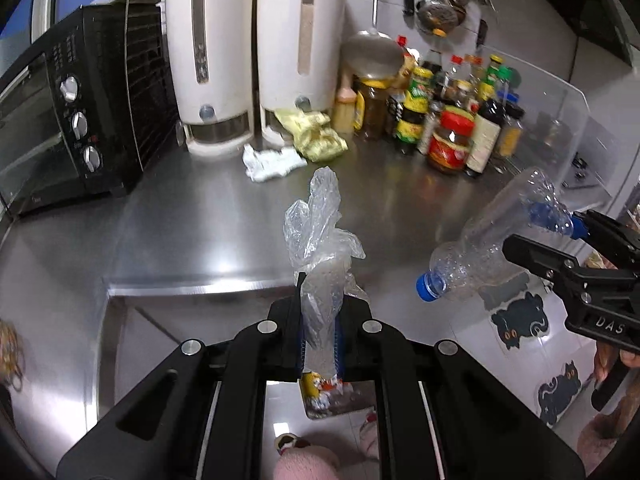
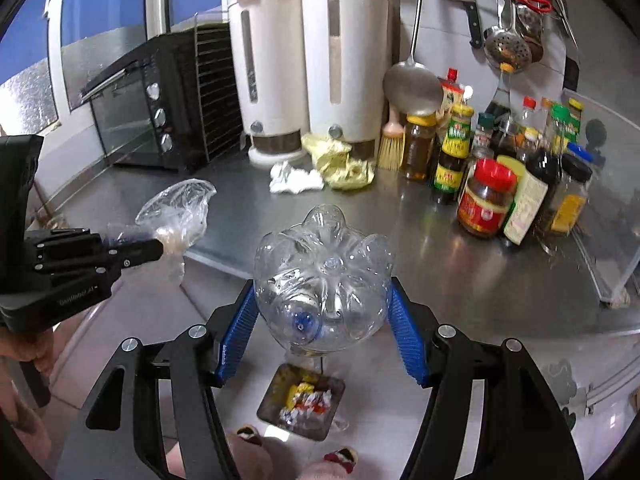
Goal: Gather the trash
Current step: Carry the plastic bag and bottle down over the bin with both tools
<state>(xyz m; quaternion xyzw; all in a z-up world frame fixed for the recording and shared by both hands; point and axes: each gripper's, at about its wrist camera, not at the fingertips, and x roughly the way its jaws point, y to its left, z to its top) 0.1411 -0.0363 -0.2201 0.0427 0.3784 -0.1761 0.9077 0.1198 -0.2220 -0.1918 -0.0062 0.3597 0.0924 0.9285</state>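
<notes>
So from the left wrist view, the left tool is pressed together on a crumpled clear plastic bag, which sticks up past the fingertips, held out past the edge of the steel bench. Off to the right in that same view the right tool carries a squashed clear plastic bottle with a blue cap, also out past the bench edge. A white paper wad and a yellow crumpled wrapper lie on the bench near the white dispensers. Over in the right wrist view, the right tool is spread fairly wide with its blue pads against the bottle, base facing away from the camera. Below it on the floor sits a small bin with colourful scraps in it. The left tool shows at the left, pinching the bag. Looks like the carry-to-bin step: both pieces are in hand and roughly above the bin. Next move probably calls for lining each one up over the opening and letting go, then going back for the wad and wrapper.
</notes>
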